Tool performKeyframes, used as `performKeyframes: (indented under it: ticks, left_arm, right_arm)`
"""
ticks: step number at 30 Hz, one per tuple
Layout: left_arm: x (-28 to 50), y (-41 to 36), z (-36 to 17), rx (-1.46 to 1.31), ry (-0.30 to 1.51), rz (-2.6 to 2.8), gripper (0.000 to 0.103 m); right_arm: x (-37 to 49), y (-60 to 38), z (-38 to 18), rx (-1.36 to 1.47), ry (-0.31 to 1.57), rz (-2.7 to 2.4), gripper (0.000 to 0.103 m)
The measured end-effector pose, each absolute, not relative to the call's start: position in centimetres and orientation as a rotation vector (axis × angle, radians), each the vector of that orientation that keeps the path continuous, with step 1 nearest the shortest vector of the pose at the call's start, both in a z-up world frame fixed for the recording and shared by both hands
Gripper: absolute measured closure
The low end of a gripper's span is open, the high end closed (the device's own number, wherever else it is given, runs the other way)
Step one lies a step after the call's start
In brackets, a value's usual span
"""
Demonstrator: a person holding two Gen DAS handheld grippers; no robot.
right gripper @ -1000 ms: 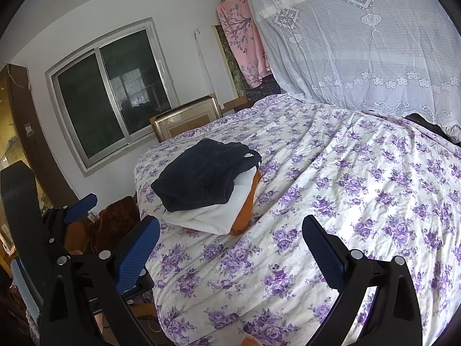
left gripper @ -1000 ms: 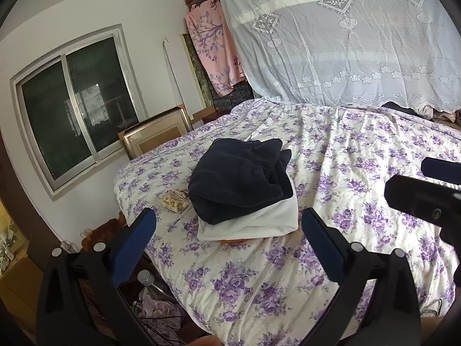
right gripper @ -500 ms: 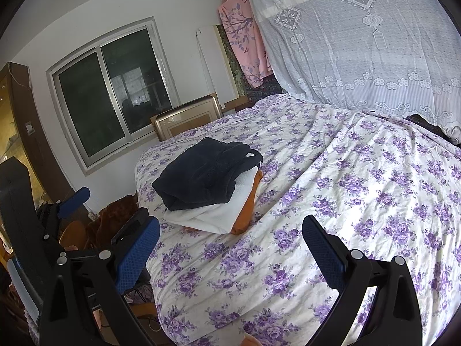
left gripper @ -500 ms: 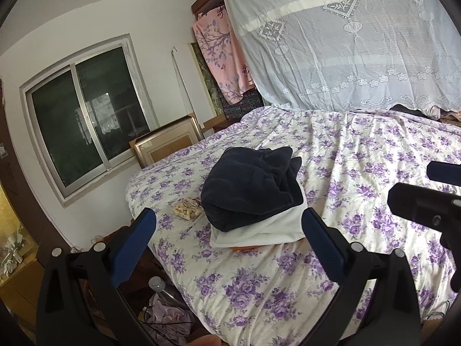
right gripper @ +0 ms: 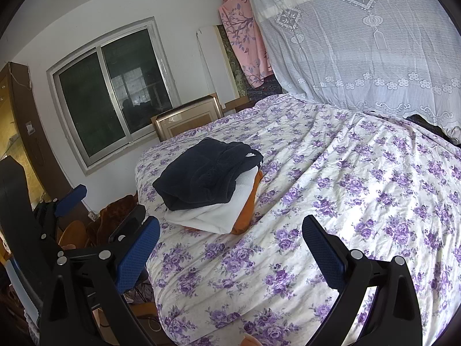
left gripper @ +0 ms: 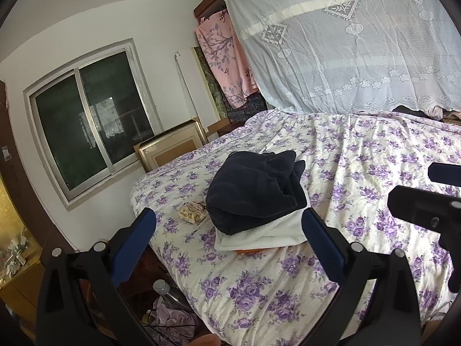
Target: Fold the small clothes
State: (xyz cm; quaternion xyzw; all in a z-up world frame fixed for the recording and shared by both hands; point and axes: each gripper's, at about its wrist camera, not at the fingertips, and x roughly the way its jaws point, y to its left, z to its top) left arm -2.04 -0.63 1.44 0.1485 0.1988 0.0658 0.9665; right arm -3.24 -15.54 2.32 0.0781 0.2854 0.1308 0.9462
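A stack of folded clothes lies near the bed's left corner: a dark navy garment (left gripper: 253, 190) on top, a white one (left gripper: 268, 233) under it, an orange one (right gripper: 247, 210) at the bottom. The navy garment also shows in the right wrist view (right gripper: 207, 173). My left gripper (left gripper: 227, 245) is open and empty, held above the bed's edge in front of the stack. My right gripper (right gripper: 230, 253) is open and empty, to the right of the stack. The right gripper also shows at the right edge of the left wrist view (left gripper: 426, 207).
The bed (right gripper: 360, 201) has a white cover with purple flowers. A small packet (left gripper: 191, 212) lies left of the stack. A lace curtain (left gripper: 360, 43) hangs behind the bed. A framed picture (left gripper: 173, 147) leans under the window. Clutter and a bottle (left gripper: 165, 289) lie on the floor.
Both grippers have drawn back and tilted up a little from the stack. The stack has not moved. Both grippers stay open.
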Motion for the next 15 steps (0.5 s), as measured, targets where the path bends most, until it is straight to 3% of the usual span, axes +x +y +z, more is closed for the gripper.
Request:
performKeyframes:
  ticks: [15]
  left_arm:
    - [-2.13,-0.42,1.60,0.308,0.387,0.146,0.004]
  right_arm:
    - [-3.23,-15.52,2.25,0.158,0.581,0.266,0.004]
